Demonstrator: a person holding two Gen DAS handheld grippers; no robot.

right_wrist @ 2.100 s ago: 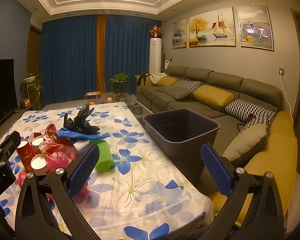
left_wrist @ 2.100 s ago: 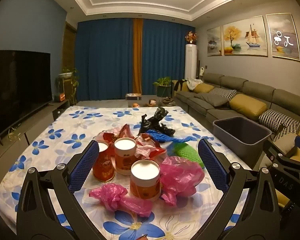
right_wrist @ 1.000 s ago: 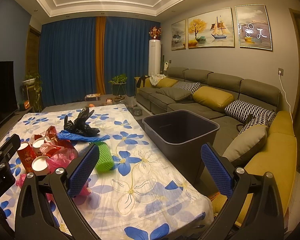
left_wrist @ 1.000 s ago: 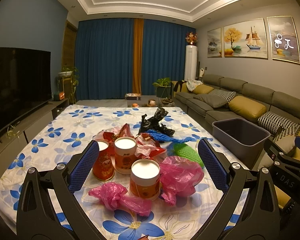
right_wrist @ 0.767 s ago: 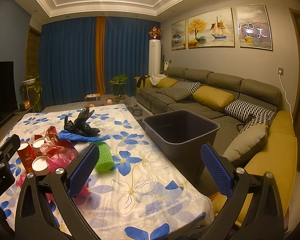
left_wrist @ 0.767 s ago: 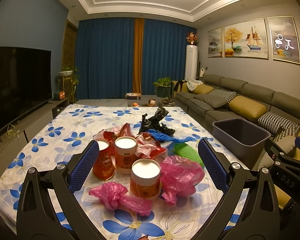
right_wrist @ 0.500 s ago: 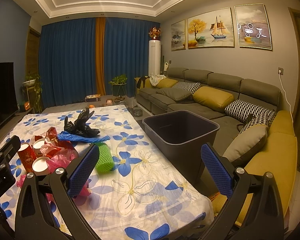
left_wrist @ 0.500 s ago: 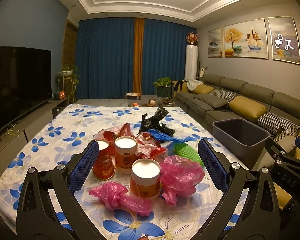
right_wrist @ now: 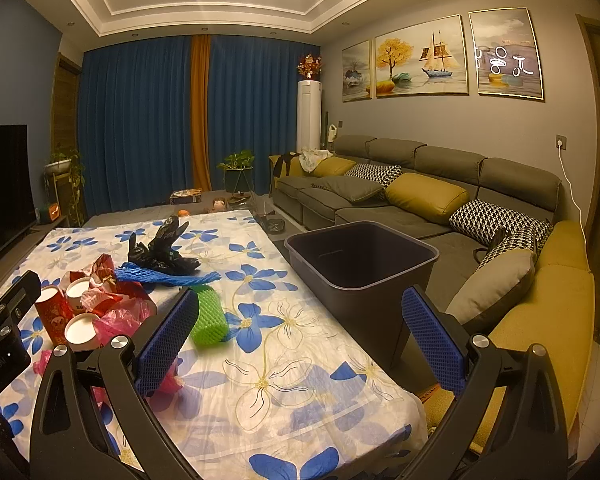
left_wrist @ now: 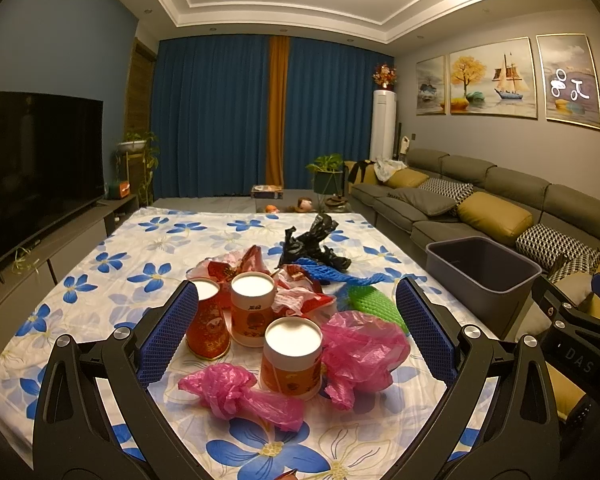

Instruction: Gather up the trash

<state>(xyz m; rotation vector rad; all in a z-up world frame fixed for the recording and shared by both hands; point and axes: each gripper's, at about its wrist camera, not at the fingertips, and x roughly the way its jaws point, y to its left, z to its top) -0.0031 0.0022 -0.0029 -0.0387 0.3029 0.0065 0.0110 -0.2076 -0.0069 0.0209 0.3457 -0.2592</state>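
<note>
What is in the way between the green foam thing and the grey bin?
Nothing visible is. The green foam net lies on the flowered tablecloth near the table's edge, and only bare cloth stretches from it to the grey bin beside the table. The open right gripper holds nothing.

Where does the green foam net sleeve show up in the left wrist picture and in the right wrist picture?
Left wrist: the green foam net sleeve lies right of centre, behind the pink plastic bag, near the right finger pad.
Right wrist: the sleeve lies lower left of centre, just past the left finger pad.
Shared landmark: the grey bin beside the table, to the sleeve's right in both views.
</note>
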